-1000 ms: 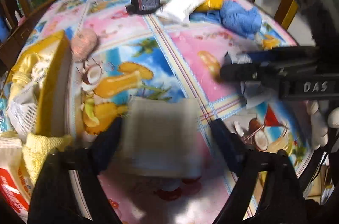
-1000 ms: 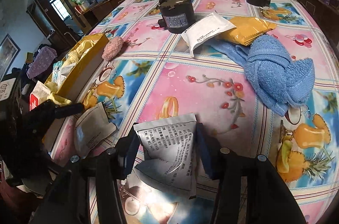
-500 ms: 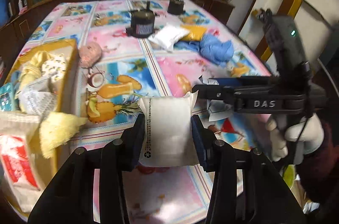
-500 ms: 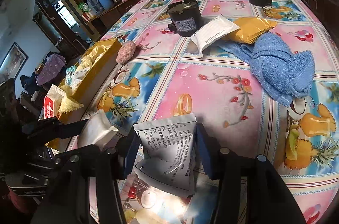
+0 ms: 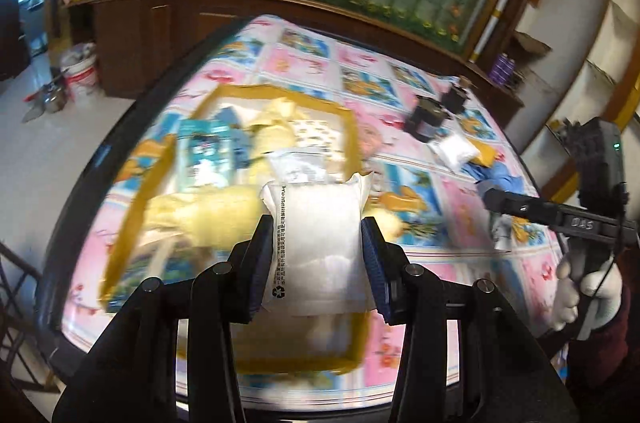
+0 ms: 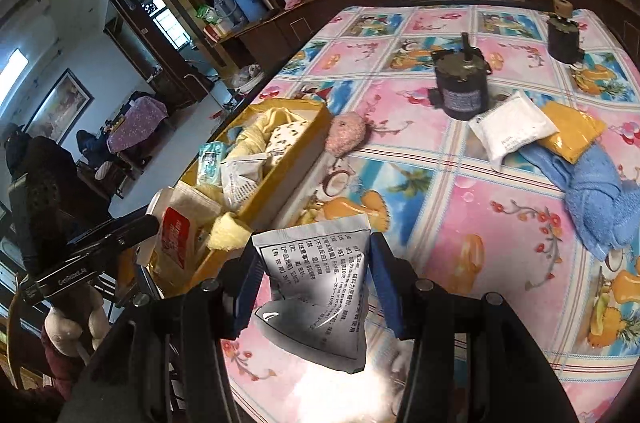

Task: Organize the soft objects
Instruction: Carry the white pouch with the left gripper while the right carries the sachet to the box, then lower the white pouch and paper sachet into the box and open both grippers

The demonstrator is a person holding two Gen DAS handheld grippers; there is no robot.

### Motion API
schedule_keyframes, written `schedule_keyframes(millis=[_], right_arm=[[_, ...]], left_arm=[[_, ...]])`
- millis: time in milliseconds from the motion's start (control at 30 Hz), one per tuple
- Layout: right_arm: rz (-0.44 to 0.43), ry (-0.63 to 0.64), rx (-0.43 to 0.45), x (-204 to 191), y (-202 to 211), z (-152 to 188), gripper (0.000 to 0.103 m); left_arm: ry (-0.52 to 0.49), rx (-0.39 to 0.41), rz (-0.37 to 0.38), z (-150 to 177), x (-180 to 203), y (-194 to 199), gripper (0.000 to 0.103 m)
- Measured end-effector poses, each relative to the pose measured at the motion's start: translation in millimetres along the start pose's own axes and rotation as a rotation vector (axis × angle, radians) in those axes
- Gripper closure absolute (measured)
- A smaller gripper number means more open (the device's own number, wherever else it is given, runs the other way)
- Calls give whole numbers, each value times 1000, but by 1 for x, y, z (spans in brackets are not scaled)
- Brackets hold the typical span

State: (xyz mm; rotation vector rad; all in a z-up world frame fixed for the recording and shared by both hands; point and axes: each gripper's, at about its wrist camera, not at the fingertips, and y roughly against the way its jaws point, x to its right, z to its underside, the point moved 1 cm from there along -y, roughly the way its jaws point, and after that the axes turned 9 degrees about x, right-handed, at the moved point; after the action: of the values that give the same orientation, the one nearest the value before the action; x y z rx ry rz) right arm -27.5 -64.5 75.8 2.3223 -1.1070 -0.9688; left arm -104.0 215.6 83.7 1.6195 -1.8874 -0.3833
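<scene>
above yellow box [image 5: 347,127], white packet [image 5: 318,243] clamped in left hand-held gripper [image 5: 318,255] (tabletop blurred)

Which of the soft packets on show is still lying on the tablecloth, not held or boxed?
The white packet beside the black motor, overlapping the orange packet.

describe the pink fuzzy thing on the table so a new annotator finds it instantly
Start at the yellow box on the left side of the fruit-print tablecloth. Just outside its far right corner lies the pink fuzzy ball. It is the only pink, woolly, rounded item; its neighbours are flat packets and a blue towel.
</scene>
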Motion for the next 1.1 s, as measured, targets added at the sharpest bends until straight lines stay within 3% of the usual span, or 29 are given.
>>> schedule_keyframes(millis=[300, 433, 533, 767, 933, 1033, 1100], right_arm=[[-35, 105, -35, -63, -52, -29, 52], [-50, 130, -59, -86, -86, -43, 52], [-48, 133, -72, -99, -115, -57, 52], [-14, 140, -128, -121, -191, -90, 52], [29, 134, -172, -126, -238, -98, 50], [29, 95, -202, -122, -254, -94, 48], [32, 84, -223, -120, -258, -90, 44]], left_arm=[[36, 3, -110, 4, -46, -9, 60], [16, 1, -239, -1, -61, -24, 57], [39, -22, -223, 1, -68, -34, 55], [70, 12, -181, 2, -68, -25, 46], [15, 35, -311, 0, -62, -23, 34], [-31, 35, -393, -2, -57, -26, 32], [-39, 40, -399, -2, -57, -26, 32]])
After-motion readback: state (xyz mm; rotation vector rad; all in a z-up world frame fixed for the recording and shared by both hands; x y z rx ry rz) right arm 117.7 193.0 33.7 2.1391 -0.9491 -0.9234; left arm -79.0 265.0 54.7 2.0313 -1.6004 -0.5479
